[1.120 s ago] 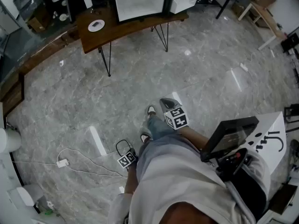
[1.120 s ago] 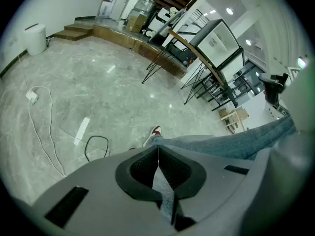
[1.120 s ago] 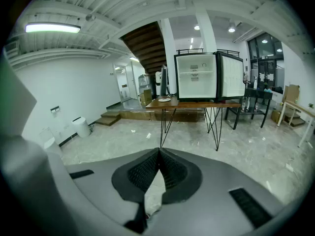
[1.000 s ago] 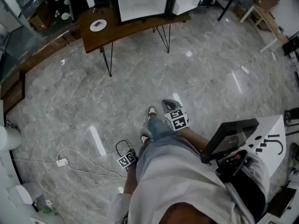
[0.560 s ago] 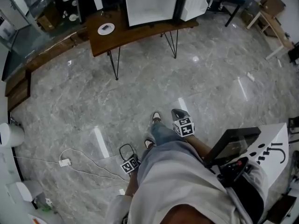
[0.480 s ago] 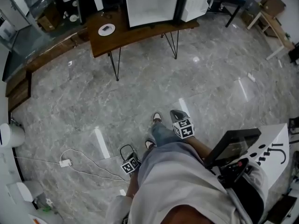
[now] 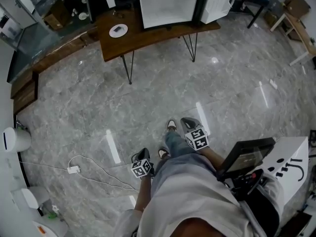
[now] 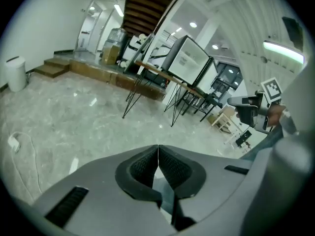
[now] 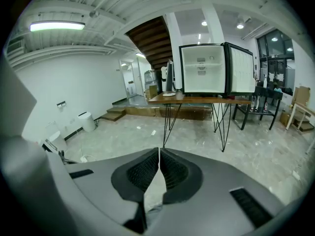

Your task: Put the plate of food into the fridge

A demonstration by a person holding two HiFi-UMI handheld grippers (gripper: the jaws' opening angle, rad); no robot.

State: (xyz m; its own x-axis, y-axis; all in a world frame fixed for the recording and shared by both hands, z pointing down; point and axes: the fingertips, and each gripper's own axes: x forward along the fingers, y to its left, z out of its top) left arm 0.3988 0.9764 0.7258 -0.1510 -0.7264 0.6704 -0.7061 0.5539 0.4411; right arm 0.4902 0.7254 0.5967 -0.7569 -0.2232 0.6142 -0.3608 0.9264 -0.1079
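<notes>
Left gripper (image 8: 158, 149) and right gripper (image 9: 160, 152) hang low, jaws closed, empty — nothing's within reach. Plate (image 7: 118, 30) waits far off, left of the open fridge (image 7: 168, 5).

Left hand-held gripper (image 8: 157, 151) and right one (image 9: 159, 154) closed, empty

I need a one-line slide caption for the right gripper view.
Right gripper, fingers closed on nothing, faces an open white fridge on a brown wooden table.
</notes>
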